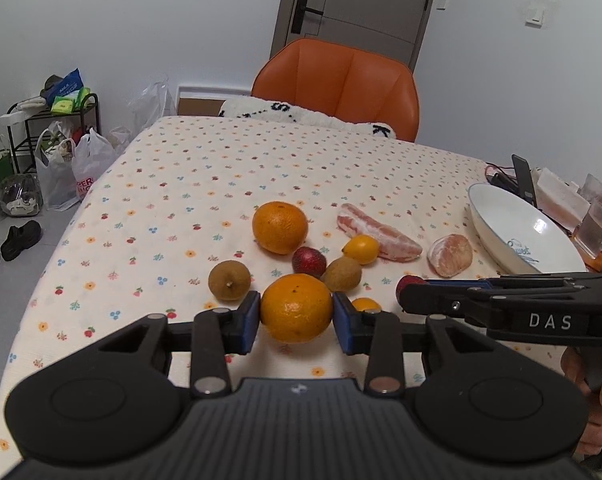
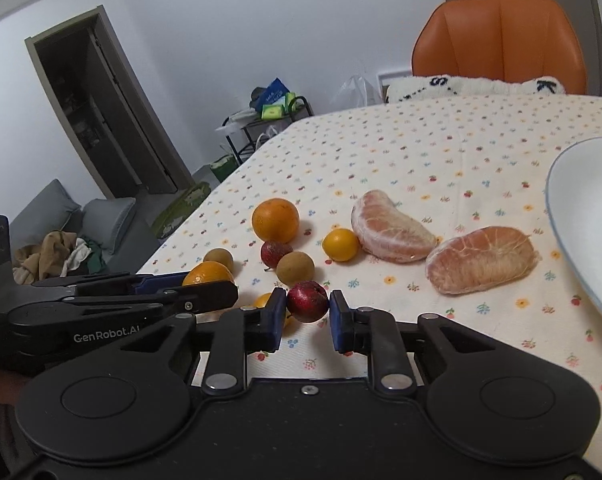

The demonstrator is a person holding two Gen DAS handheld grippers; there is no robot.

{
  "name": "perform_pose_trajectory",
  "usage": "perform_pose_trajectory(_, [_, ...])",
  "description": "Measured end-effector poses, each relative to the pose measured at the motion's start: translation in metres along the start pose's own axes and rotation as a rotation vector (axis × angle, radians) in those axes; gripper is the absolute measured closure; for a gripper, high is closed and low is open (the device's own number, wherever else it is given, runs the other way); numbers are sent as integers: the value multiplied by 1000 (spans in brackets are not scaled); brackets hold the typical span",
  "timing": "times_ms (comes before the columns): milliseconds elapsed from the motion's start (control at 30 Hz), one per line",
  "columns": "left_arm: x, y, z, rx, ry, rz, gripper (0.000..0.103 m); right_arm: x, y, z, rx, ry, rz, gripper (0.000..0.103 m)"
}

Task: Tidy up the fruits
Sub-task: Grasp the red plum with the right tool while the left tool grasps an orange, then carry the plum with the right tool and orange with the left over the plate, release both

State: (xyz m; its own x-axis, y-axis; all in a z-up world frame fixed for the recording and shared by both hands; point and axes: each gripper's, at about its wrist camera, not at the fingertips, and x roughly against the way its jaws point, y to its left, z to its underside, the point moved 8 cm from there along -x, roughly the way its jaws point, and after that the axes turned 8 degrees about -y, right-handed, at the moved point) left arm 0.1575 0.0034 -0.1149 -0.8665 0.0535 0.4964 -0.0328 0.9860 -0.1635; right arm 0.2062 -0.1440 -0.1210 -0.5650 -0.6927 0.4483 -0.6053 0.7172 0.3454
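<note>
Left gripper [image 1: 296, 322] fingers [image 1: 248, 322] tight against an orange [image 1: 296, 307]; right gripper [image 2: 308, 317] fingers [image 2: 275, 318] gripping a small red fruit [image 2: 307, 301].

My table [image 1: 149, 184] wore a cream cloth [image 2: 441, 152] dotted with small flowers, and the fruit lay loose on it: a big orange [image 1: 279, 227] toward the far side, a small yellow citrus [image 1: 361, 249], two brown round fruits [image 1: 229, 280] [image 1: 343, 274] and a dark red one [image 1: 309, 262] among them. Two peeled pomelo segments [image 2: 391, 233] [image 2: 481, 260] lay side by side near a white bowl [image 1: 517, 236] at my right. At the far right edge stood some clear glasses [image 1: 595, 216] and a few things too blurred to tell.
</note>
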Motion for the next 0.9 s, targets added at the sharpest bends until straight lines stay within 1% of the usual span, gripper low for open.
perform_pose_trajectory(300, [5,-22,-7,-30,-22,11,66,25,-15,-10,-16,-63,29,81])
perform_pose_trajectory(533, [4,-48,-12,-67,-32,37,66,49,-36,-16,-38,-121,67,81])
perform_pose_trajectory(667, [2,-63,-15,-75,-38,57,66,62,-50,-18,-45,-143,101,81])
perform_pose_trajectory(900, [-1,-88,-21,-103,-47,75,66,80,-66,-23,-54,-185,132,81])
